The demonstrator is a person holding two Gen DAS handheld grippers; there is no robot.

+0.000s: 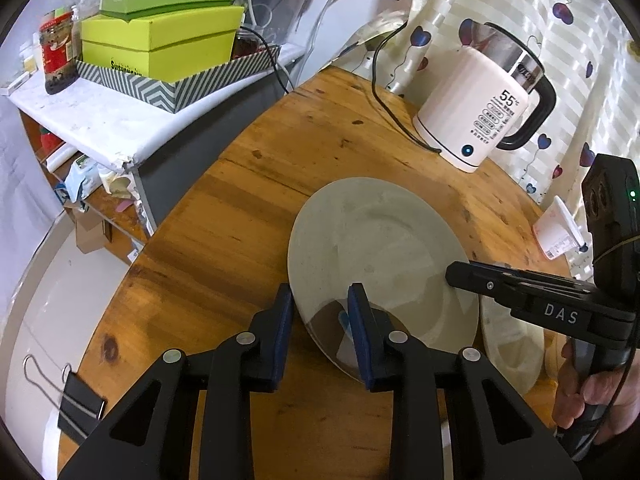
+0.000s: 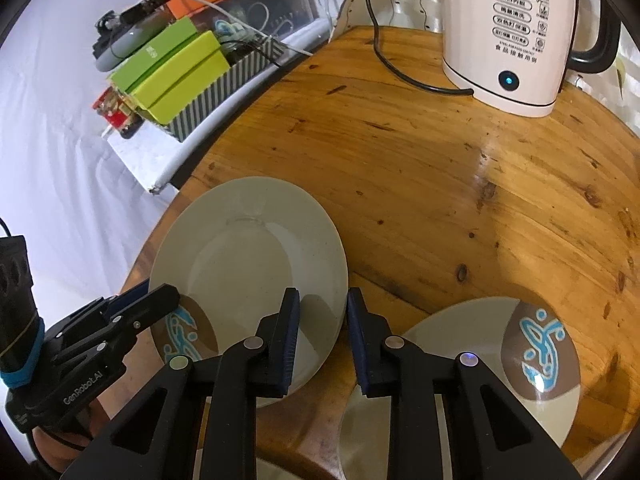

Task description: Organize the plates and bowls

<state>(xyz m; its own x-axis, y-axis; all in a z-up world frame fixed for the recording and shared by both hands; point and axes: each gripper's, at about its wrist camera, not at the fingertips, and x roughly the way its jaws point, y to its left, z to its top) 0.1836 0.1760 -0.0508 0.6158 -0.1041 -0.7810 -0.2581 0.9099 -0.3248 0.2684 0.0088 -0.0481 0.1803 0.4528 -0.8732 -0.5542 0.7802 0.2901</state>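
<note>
A pale grey plate [image 1: 372, 240] with a brown patch and blue motif lies on the round wooden table [image 1: 248, 200]. My left gripper [image 1: 320, 320] is open, its jaws straddling the plate's near-left rim. My right gripper [image 2: 323, 328] is open, its jaws straddling the same plate's [image 2: 248, 256] right rim. A second plate [image 2: 492, 360] with the same brown and blue motif lies to the right; it also shows in the left wrist view [image 1: 512, 344]. The left gripper [image 2: 132, 312] appears in the right wrist view at the plate's left rim, the right gripper [image 1: 464, 274] in the left wrist view.
A white electric kettle [image 1: 480, 108] with a black cord [image 1: 384, 92] stands at the table's far side. A shelf [image 1: 100, 120] with green boxes [image 1: 160, 44] and a jar [image 1: 58, 52] stands left of the table. A small white packet [image 1: 556, 232] lies at the right edge.
</note>
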